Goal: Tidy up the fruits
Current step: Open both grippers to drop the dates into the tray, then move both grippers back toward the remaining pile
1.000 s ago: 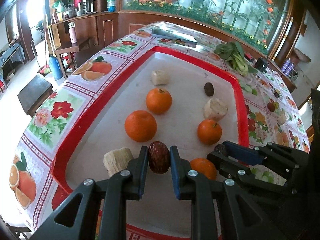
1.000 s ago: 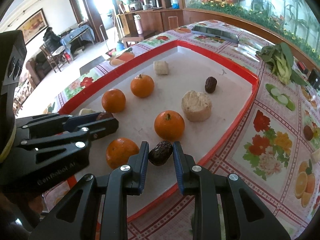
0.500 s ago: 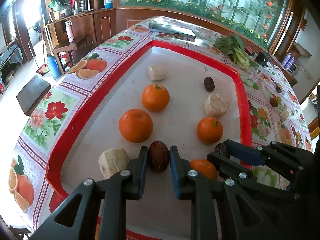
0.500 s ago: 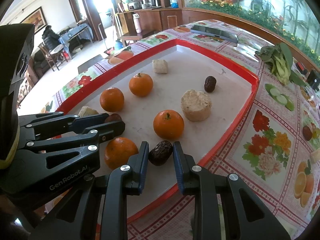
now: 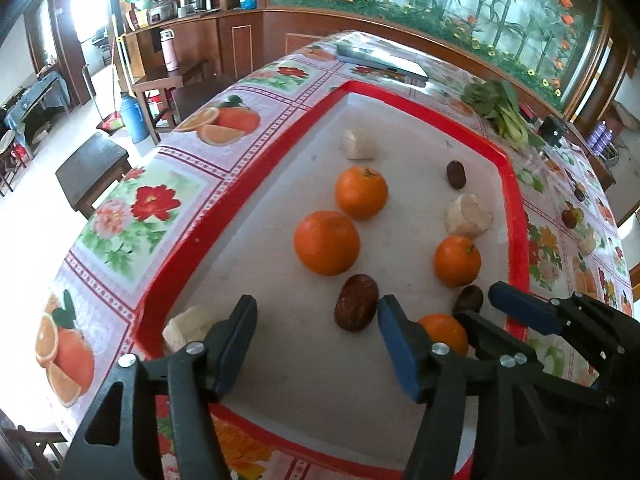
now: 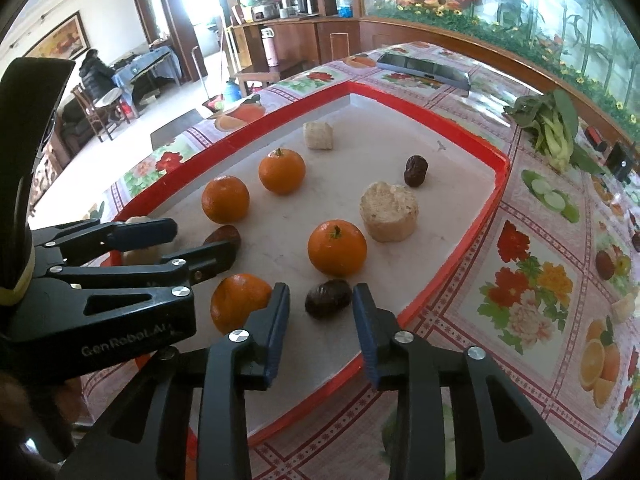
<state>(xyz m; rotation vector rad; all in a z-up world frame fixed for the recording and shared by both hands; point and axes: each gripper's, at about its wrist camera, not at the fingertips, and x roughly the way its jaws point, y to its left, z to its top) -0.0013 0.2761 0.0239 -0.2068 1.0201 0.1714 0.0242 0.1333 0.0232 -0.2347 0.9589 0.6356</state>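
Letting go was the step in hand, and both grippers were doing it at once over the red tray. The left gripper had its jaws spread and opening, with a gap beside each pad. Its reddish date lay on the tray floor between them, close to the right-hand pad and touching neither. A big orange sat just past it, at about eleven o'clock from the date. The right gripper was opening too, with a gap on each side of its dark date, so nothing was pinched there. That date lay near the tray's right rim, with an orange at twelve o'clock and another orange at nine o'clock, right beside the left-hand pad. To do this well, I think each hand should open all the way before it goes anywhere. Then it should lift straight up, not slide sideways, so a pad does not bump its date and roll it. The right hand needs the most care, because that orange was so close to its pad. The pale chunks looked well apart from both hands.
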